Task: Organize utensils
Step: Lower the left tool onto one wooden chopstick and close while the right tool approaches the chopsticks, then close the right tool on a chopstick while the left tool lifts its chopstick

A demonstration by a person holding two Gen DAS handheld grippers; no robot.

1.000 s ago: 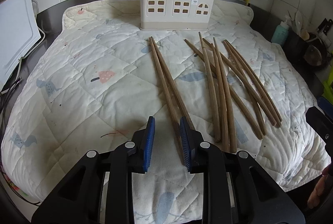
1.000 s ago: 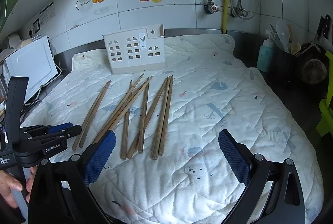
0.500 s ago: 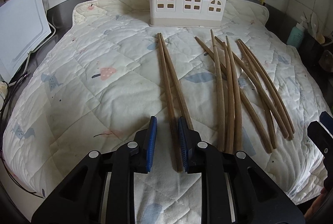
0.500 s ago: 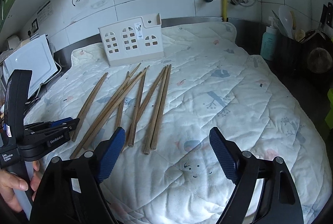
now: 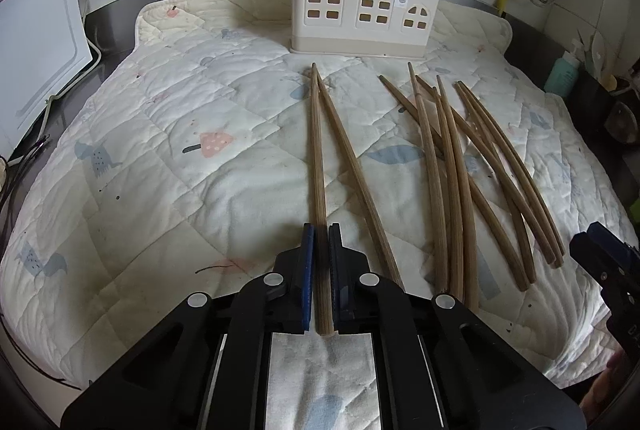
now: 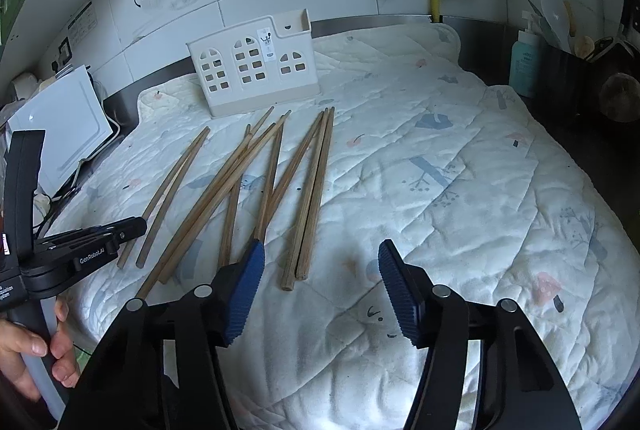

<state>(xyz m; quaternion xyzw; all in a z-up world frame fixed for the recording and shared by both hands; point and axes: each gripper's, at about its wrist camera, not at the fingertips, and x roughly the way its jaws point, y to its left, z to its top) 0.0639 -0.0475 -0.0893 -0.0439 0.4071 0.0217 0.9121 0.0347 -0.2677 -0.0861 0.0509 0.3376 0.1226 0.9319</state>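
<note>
Now the left gripper (image 5: 319, 270) pinches one chopstick (image 5: 317, 158) at its near end. Lift it level toward the holder (image 5: 362, 16); the right gripper (image 6: 320, 294) gapes wide, empty.

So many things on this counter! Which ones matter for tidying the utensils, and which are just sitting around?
Part of the job:
- chopsticks, loose on the quilted mat
- one chopstick pinched in the left gripper
- white utensil holder, the likely destination
- right gripper, open

Just lying about:
- white cutting board
- teal bottle
- black utensil pot
</note>
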